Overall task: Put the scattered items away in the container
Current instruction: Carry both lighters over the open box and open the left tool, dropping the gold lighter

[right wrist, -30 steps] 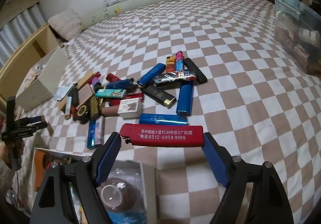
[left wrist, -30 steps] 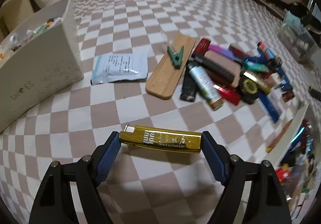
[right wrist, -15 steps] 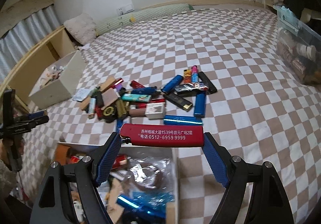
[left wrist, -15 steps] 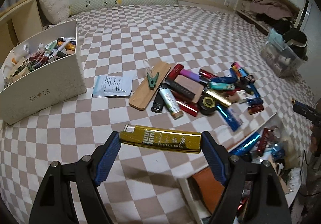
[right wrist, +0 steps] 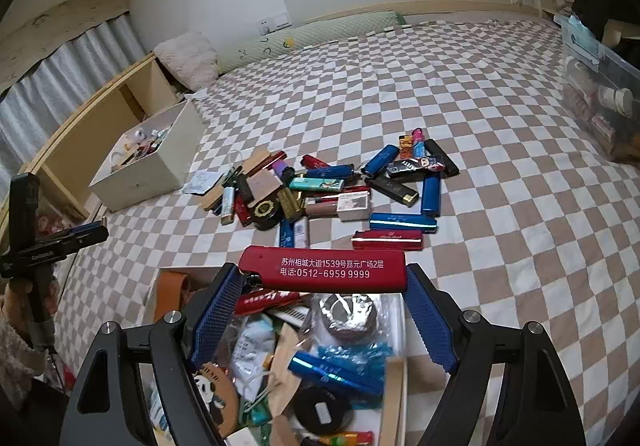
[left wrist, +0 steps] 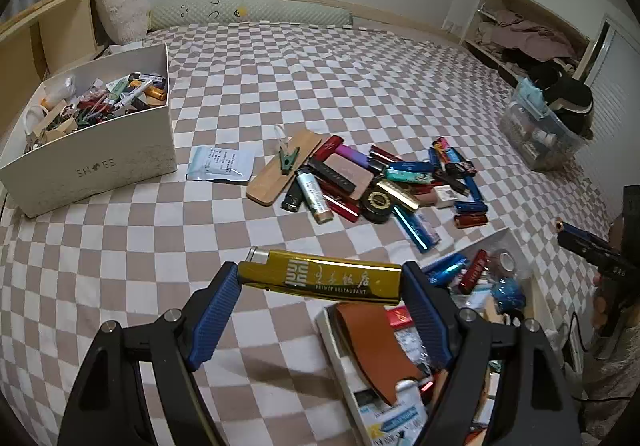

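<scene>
Checkered bed, padded headboard wall beyond. Left hand-held gripper clamped on a gold lighter; right hand-held gripper clamped on a red lighter, directly above the open container. Lighter pile ahead. Only the left view shows the shoe box's contents.

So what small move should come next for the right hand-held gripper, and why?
Probably open the right hand-held gripper: its red lighter already hangs over the near box of odds and ends, so it should drop inside.
</scene>
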Demonstrator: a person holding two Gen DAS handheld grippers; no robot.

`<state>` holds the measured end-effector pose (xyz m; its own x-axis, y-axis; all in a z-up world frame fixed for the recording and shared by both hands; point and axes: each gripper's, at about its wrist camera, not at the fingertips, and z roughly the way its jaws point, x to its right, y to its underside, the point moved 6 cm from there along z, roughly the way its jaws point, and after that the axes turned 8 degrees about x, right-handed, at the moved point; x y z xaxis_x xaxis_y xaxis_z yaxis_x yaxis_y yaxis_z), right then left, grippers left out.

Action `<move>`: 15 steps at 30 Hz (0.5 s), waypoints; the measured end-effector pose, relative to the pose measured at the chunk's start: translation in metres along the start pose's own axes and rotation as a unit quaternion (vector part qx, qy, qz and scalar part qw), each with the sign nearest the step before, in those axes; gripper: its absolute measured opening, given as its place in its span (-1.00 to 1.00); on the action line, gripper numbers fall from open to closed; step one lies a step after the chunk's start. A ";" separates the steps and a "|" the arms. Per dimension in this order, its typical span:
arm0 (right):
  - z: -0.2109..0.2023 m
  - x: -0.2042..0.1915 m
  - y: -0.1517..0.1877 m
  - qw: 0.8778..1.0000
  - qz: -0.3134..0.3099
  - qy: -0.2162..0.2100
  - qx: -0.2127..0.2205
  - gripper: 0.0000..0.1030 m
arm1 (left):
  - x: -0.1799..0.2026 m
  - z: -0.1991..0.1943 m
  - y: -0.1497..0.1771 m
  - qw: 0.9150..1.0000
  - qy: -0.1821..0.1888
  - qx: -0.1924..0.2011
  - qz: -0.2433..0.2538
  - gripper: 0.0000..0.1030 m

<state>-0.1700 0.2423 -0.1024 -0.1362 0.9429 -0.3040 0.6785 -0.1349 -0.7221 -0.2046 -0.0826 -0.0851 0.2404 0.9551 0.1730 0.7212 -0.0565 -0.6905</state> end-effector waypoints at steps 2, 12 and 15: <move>-0.003 -0.003 0.001 1.000 -0.002 -0.001 0.002 0.59 | 0.006 -0.009 0.001 1.000 -0.003 0.007 0.006 0.57; -0.025 -0.017 0.007 1.000 -0.010 -0.011 0.013 0.59 | 0.036 -0.044 0.004 0.999 0.001 0.034 0.027 0.57; -0.030 -0.020 0.009 1.000 -0.011 -0.015 0.014 0.59 | 0.047 -0.048 0.009 0.999 0.011 0.033 0.030 0.57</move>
<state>-0.1393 0.2311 -0.0835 -0.1736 0.9359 -0.3064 0.6545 -0.1229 -0.7460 -0.1556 -0.0519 -0.0499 0.2978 0.9435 0.1451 0.6610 -0.0942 -0.7445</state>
